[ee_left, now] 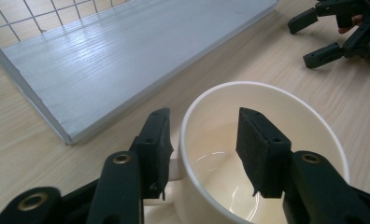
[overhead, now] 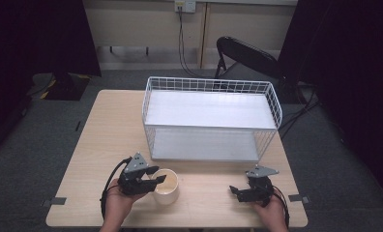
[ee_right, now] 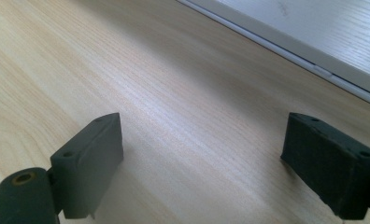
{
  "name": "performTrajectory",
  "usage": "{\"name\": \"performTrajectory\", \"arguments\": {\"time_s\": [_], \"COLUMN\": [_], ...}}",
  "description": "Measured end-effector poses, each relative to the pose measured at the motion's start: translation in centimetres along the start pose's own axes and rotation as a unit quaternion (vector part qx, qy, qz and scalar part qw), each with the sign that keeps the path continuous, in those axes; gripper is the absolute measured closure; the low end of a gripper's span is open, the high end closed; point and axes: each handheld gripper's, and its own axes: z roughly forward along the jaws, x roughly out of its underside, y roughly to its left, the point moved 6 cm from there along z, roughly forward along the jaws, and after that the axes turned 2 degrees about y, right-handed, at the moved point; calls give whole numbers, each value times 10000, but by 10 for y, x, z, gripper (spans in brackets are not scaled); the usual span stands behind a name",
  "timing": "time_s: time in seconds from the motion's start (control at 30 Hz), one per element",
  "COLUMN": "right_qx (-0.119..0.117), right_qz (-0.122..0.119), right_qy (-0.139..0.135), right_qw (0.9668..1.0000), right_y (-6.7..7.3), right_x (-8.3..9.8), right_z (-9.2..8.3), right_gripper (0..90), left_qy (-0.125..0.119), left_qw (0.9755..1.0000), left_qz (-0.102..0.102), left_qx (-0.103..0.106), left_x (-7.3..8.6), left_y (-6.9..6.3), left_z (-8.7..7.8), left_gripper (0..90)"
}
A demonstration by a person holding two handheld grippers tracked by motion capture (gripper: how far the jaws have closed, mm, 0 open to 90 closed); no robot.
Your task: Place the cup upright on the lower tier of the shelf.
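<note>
Pale wood-grain tabletop (overhead: 107, 130) stands on grey carpet, with dark curtains at both sides and a black folding chair (overhead: 247, 55) behind it. On the far half of the tabletop sits a white wire rack (overhead: 211, 118) with two flat white shelves, its open front facing the person. Both forearms enter from the bottom edge of the high view, hands low near the tabletop's near edge. The left hand (overhead: 117, 200) grips the left tongs (overhead: 156, 180) from beneath, pointing them to the right, grey plate on top and cable looping back beside the wrist. Those tongs straddle the wall of a cream cup (overhead: 166, 187) that stands upright just in front of the rack's left end — in the left gripper view one pad (ee_left: 156, 140) is outside the rim and the other (ee_left: 260, 149) inside the bowl, each a little clear of the wall, so they are parted and not clenched on it. The right hand (overhead: 272, 208) holds the right tongs (overhead: 234, 192) well apart from the cup, pointing left toward it, jaws spread wide over bare wood — released, grasping nothing.
</note>
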Motion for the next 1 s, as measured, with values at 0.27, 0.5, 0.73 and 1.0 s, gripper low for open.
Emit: {"name": "performTrajectory", "arguments": {"time_s": [0.27, 0.5, 0.73, 1.0], "right_qx": [6, 10, 12, 11], "right_qz": [3, 3, 3, 3], "right_qy": [3, 3, 3, 4], "right_qw": [10000, 10000, 10000, 10000], "right_y": [0, 0, 0, 0], "right_x": [0, 0, 0, 0], "right_z": [0, 0, 0, 0], "right_gripper": [116, 115, 116, 115], "left_qy": [100, 314, 371, 281], "left_qw": [9998, 9987, 9982, 9986], "left_qz": [12, 212, 127, -84], "left_qx": [-172, -344, -443, -450], "left_x": [2, 4, 3, 0], "left_y": [3, 3, 3, 4], "left_z": [2, 4, 3, -2], "left_gripper": [678, 808, 818, 838]}}
